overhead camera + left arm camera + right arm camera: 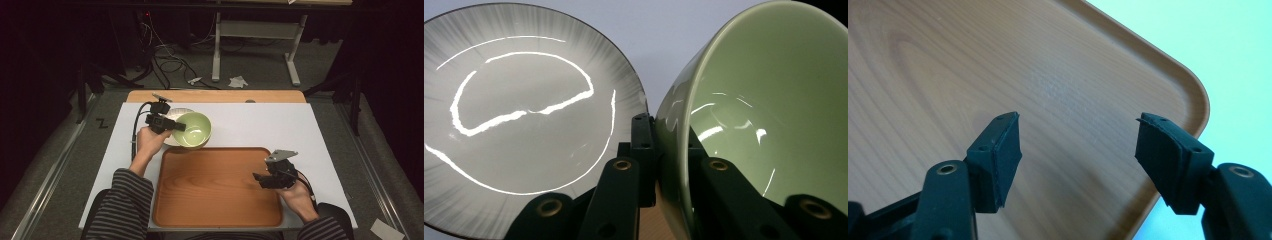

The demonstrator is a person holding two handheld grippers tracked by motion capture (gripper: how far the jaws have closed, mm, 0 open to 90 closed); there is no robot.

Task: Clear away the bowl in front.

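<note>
I have the green bowl (194,130) pinched by its near rim in the left gripper (176,126), 1 jaw inside and 1 outside the wall, and it hangs tilted just beside the grey plate (524,110), at the far left corner of the wooden tray (220,187). My right gripper (260,178) hangs over the tray's right side with its jaws wide and nothing between them. I judge this the carry step: next I must swing the bowl over the tray's raised edge and lower it level onto the wood before letting go.
</note>
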